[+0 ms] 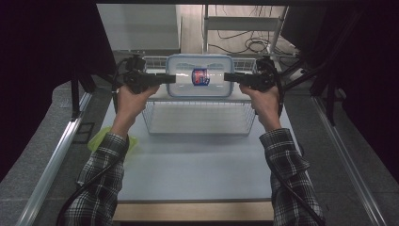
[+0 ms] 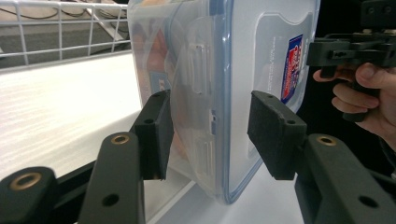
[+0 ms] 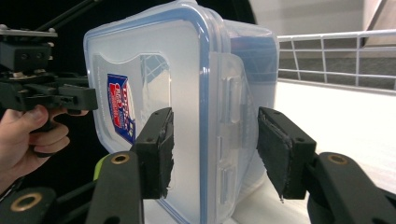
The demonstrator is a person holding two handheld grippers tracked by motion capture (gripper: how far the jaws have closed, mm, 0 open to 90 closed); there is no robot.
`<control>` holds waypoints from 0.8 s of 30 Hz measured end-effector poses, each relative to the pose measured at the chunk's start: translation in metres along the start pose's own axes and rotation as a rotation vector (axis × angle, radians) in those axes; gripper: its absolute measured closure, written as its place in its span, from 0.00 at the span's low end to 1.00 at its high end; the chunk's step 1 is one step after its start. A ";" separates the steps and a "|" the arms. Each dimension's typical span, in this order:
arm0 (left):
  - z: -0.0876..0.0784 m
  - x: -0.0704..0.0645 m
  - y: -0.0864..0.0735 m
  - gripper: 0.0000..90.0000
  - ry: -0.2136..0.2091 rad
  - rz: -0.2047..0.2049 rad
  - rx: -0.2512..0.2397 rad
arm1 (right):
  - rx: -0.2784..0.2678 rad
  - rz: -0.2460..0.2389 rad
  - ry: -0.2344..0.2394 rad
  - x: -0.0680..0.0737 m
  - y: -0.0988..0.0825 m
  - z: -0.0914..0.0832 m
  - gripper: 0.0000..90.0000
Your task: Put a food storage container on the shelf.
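A: High view, nearest first: where is the clear, blue-rimmed plastic box (image 1: 200,75)?

B: Above the white wire basket (image 1: 197,117), between both grippers.

A: Their jaws?

B: Left gripper (image 2: 210,130) and right gripper (image 3: 215,149) are spread, straddling its side latches. Rigid, probably light, slippery; grip there.

Seen along the right gripper (image 3: 212,151): two black jaws rising from six o'clock, spread apart, straddling the latch side of a clear rectangular plastic food container with a blue-rimmed lid (image 3: 187,79). Gaps visible between pads and plastic. Red-and-blue label (image 3: 122,114) on the lid face, toward nine o'clock. At nine o'clock, a hand (image 3: 25,135) wrapped round the other black gripper (image 3: 91,98), its tip just beside the container's far edge. White wire basket wall (image 3: 336,51) at two o'clock, pale table surface (image 3: 355,121) at three.
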State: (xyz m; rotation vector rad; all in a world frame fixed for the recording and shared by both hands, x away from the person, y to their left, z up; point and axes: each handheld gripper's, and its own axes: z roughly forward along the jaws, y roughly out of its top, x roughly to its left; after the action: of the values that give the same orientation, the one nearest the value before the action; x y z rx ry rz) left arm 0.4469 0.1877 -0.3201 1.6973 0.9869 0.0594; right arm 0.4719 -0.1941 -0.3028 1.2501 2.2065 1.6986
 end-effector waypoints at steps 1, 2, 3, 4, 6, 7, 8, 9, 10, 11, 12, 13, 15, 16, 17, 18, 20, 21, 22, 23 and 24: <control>0.000 -0.001 0.000 0.55 0.008 0.004 -0.003 | 0.001 0.000 -0.004 0.001 0.000 0.000 0.53; 0.000 -0.001 0.000 0.55 0.017 0.010 -0.004 | 0.001 0.000 -0.004 0.001 0.000 0.000 0.53; 0.000 -0.002 0.000 0.55 0.027 0.016 -0.007 | 0.000 -0.001 -0.008 0.001 0.000 0.000 0.53; 0.000 -0.002 0.000 0.54 0.034 0.018 -0.010 | -0.001 -0.003 -0.011 0.002 0.001 0.000 0.53; 0.000 -0.002 0.001 0.54 0.049 0.025 -0.012 | -0.004 0.000 -0.015 0.002 0.001 0.001 0.53; 0.000 -0.002 0.001 0.54 0.049 0.025 -0.009 | -0.006 0.003 -0.017 0.001 0.001 0.001 0.53; 0.001 -0.002 0.001 0.54 0.049 0.022 -0.008 | -0.008 0.005 -0.017 0.001 0.001 0.001 0.53; 0.001 -0.002 0.002 0.54 0.050 0.021 -0.008 | -0.010 0.009 -0.016 0.001 0.001 0.001 0.53; 0.001 -0.002 0.002 0.54 0.051 0.020 -0.007 | -0.011 0.011 -0.015 0.000 0.001 0.001 0.53; 0.001 -0.002 0.002 0.54 0.054 0.020 -0.006 | -0.013 0.013 -0.015 0.000 0.001 0.002 0.53; 0.001 -0.002 0.002 0.54 0.055 0.022 -0.007 | -0.015 0.013 -0.016 0.000 0.001 0.002 0.53; 0.001 -0.002 0.002 0.54 0.055 0.026 -0.005 | -0.014 0.012 -0.017 0.000 0.001 0.002 0.53; 0.002 -0.002 0.001 0.54 0.046 0.027 0.000 | -0.012 0.004 -0.035 0.001 0.001 0.002 0.52; 0.003 -0.002 0.001 0.54 0.049 0.030 0.003 | -0.009 0.000 -0.044 0.002 0.001 0.002 0.52; 0.004 -0.002 0.001 0.54 0.059 0.034 0.008 | -0.009 0.000 -0.044 0.002 0.001 0.002 0.52; 0.006 -0.002 0.001 0.54 0.071 0.039 0.022 | -0.006 -0.007 -0.058 0.003 0.001 0.002 0.54; 0.008 0.000 0.000 0.54 0.063 0.033 0.029 | 0.008 -0.027 -0.078 0.004 0.001 0.002 0.57; 0.008 0.001 -0.001 0.53 0.053 0.020 0.018 | 0.029 -0.048 -0.124 0.005 0.001 0.005 0.54; 0.007 0.002 -0.002 0.53 0.048 0.001 -0.001 | 0.029 -0.048 -0.124 0.005 0.001 0.005 0.54; 0.005 0.004 -0.002 0.56 0.035 -0.006 -0.020 | 0.027 -0.048 -0.134 0.004 0.001 0.005 0.55; 0.004 0.005 -0.002 0.57 0.028 -0.010 -0.027 | 0.017 -0.041 -0.130 0.002 0.001 0.005 0.60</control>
State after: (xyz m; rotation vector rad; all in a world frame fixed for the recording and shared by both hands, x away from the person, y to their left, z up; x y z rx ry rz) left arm 0.4511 0.1876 -0.3252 1.6709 1.0112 0.0901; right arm 0.4733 -0.1893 -0.3033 1.2712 2.1611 1.5410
